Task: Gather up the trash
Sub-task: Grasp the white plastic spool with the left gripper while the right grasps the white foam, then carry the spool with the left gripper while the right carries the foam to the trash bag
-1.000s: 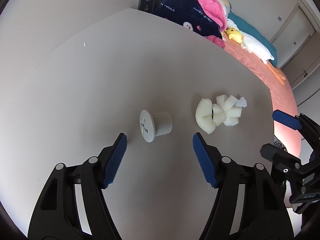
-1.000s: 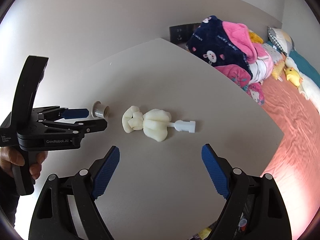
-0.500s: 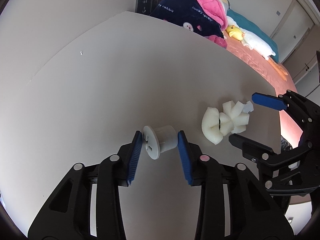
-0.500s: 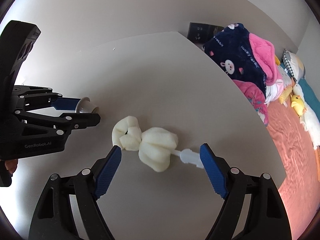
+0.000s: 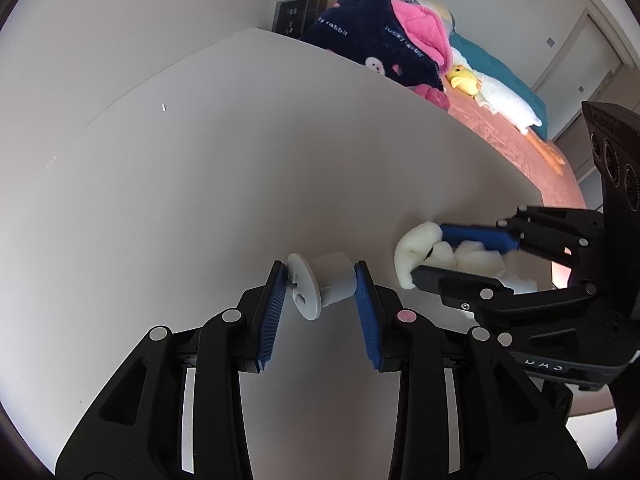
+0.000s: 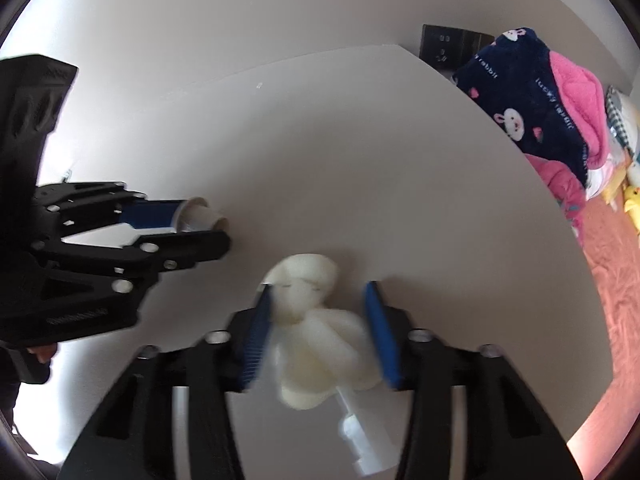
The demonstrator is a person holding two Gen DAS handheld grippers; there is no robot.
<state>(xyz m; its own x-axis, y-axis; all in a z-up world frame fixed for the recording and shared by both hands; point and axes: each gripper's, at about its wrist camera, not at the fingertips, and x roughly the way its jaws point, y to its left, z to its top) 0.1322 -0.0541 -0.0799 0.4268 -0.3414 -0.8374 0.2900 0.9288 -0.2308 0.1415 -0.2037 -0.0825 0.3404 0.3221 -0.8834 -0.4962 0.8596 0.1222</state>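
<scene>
1. The left gripper (image 5: 320,284) has its blue pads (image 5: 274,312) pressed on both ends of the grey plastic cap (image 5: 320,284): flanged face against the left pad, open end against the right one. A second ago these jaws stood wide with the cap lying free ahead of them on the table (image 5: 200,160).
2. The right gripper (image 6: 320,320) is closing its jaws, with the white foam brush head (image 6: 316,332) between them. The left pad (image 6: 256,340) touches the foam; the picture is too blurred to tell whether the right pad presses yet. A second ago the jaws were far apart and the foam lay well ahead of them.
3. The brush's white plastic stem (image 6: 360,440) points back toward the camera, below the foam.
4. Both pieces sit on the table, the cap just left of the foam.
5. Beyond the table's far edge lies a navy and pink blanket (image 5: 380,48) on an orange bed (image 5: 520,148).
</scene>
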